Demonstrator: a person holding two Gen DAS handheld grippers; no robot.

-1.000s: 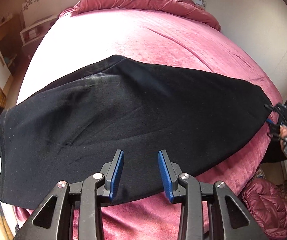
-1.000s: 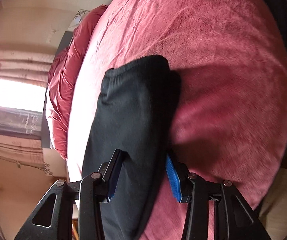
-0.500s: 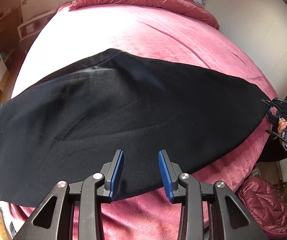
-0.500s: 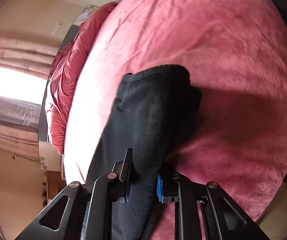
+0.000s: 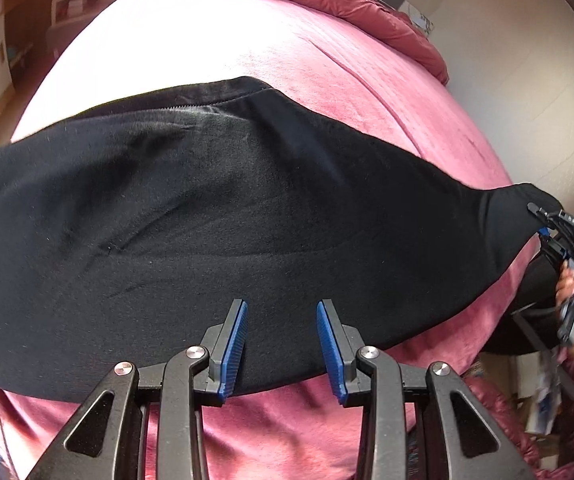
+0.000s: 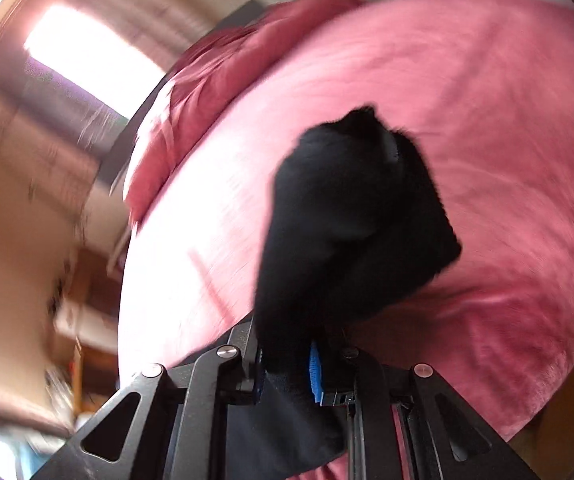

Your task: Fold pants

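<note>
My right gripper (image 6: 287, 372) pinches the hem end of one pair of black pants (image 5: 223, 216), which lies with its long axis running left to right across the pink bed (image 5: 359, 92), directly ahead of my left gripper (image 5: 281, 346). The left gripper's jaws stand spread and empty over the near edge of the cloth. I judge the right arm alone placed to carry its end leftward along that axis; I count two grippers, one garment.

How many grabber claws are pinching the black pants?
1. The right gripper pinches the pants at their far right end; the left gripper hangs open above the near edge.
</note>
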